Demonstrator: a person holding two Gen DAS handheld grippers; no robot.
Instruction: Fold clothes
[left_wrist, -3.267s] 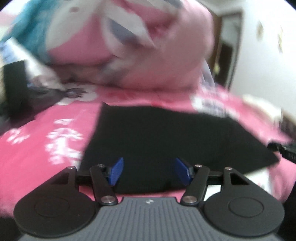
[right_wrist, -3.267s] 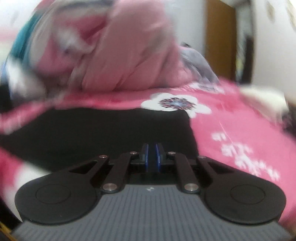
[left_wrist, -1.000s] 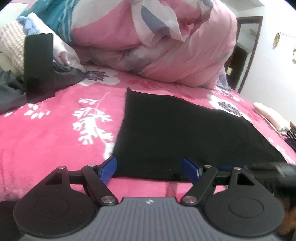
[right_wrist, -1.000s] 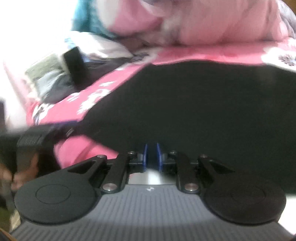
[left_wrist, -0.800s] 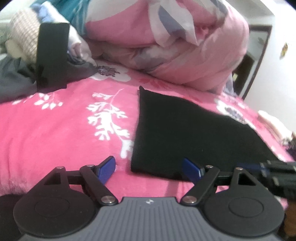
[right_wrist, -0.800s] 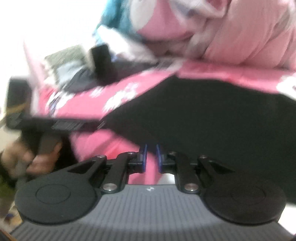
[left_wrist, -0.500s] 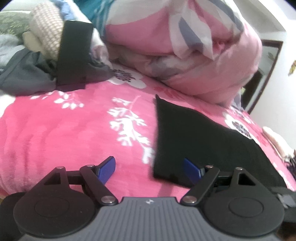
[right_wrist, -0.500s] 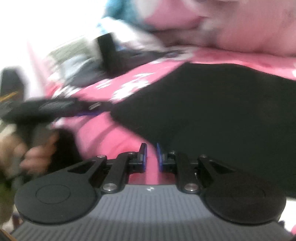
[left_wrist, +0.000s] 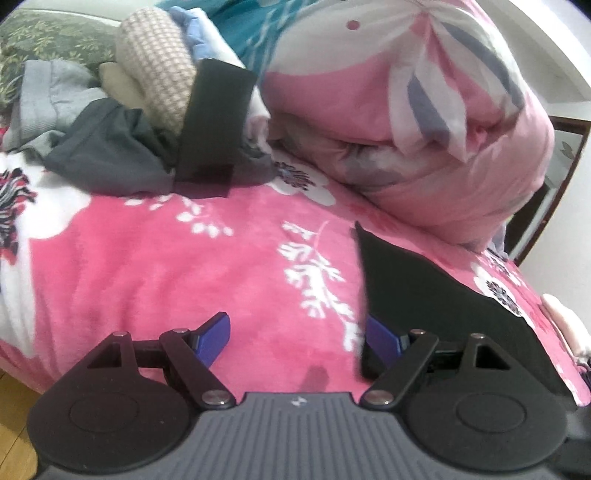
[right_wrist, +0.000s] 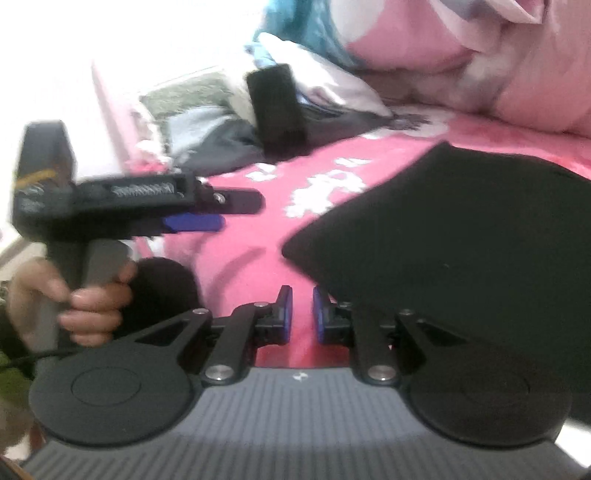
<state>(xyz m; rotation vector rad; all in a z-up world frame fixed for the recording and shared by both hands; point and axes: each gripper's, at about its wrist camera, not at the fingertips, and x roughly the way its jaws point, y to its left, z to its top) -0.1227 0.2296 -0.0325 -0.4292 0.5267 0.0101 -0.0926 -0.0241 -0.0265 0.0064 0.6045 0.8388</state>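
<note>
The black garment (left_wrist: 436, 295) lay flat on the bed (left_wrist: 166, 258), already folded into a neat rectangle, its near corner pointing toward me in the right wrist view (right_wrist: 461, 229). I judged that the folding of this piece was finished, or nearly so, and that I was between steps. My left hand-held gripper (left_wrist: 295, 338) was released, its blue pads wide apart; the left pad was over the pink blanket, and the right pad (left_wrist: 382, 339) was just at the near edge of the garment, but nothing was between them. My right hand-held gripper (right_wrist: 300, 317) had its pads apart by only a narrow gap, over the blanket just beside the garment's corner, and it held nothing. In the same view I saw the left hand (right_wrist: 88, 295) around the handle of the other tool. Further away, a pile of unfolded clothes (left_wrist: 110, 122) waited beside the pink duvet (left_wrist: 424, 147). The next move, I thought, called for either one more fold, with both corners of the near edge pinched, or a reach toward the pile for a new piece.
</note>
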